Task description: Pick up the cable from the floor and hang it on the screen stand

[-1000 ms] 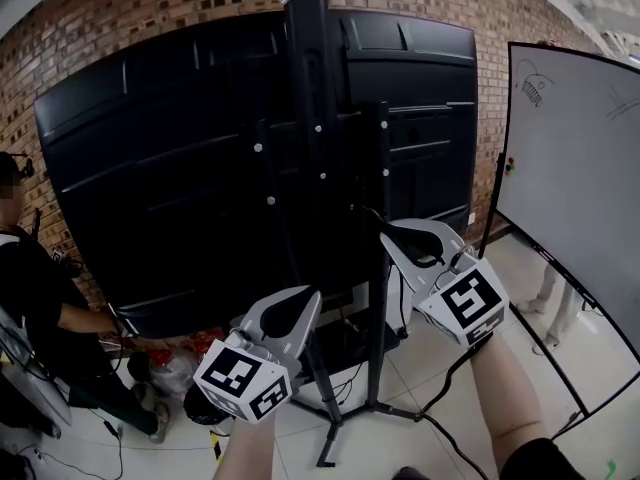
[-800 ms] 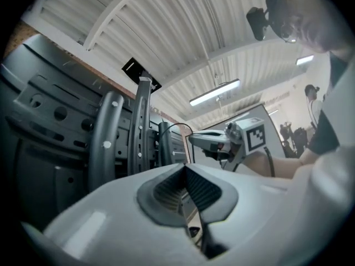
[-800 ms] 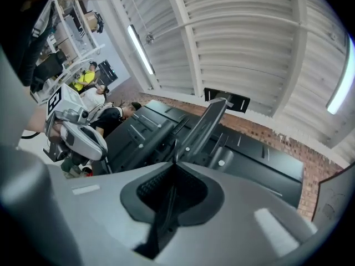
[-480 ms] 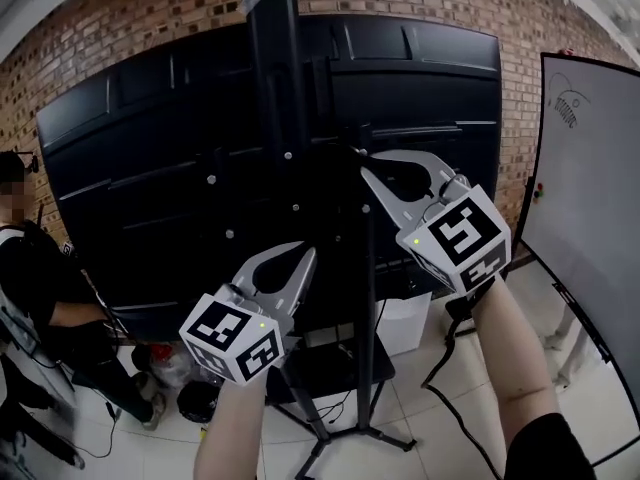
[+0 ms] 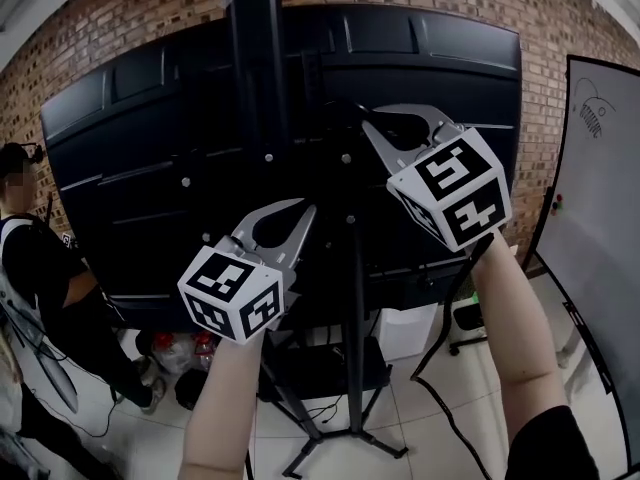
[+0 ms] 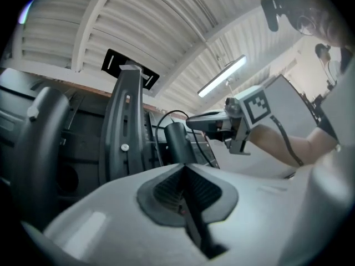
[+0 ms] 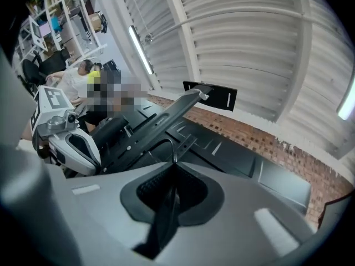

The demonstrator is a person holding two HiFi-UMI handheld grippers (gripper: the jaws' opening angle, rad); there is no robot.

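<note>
My right gripper [image 5: 365,123] is up high against the back of the screen stand [image 5: 355,338], with its tips near the stand's upper mounting rails. Its jaws are pinched shut on the cable [image 7: 173,150]: a thin black strand comes out at the tips and curls in a small loop toward the stand. My left gripper [image 5: 308,210] is lower, in front of the stand's upright pole and slightly to its left. Its jaws are closed together, and I cannot make out any cable between them. The big black screen [image 5: 130,168] is mounted on the stand with its back facing me. A black lead [image 5: 447,318] hangs under my right forearm down to the floor right of the stand's feet; I cannot tell whether it is the same cable. Right of the stand is a whiteboard [image 5: 600,218], left of it is a person in black [image 5: 40,268], and behind it is a brick wall [image 5: 130,18]
</note>
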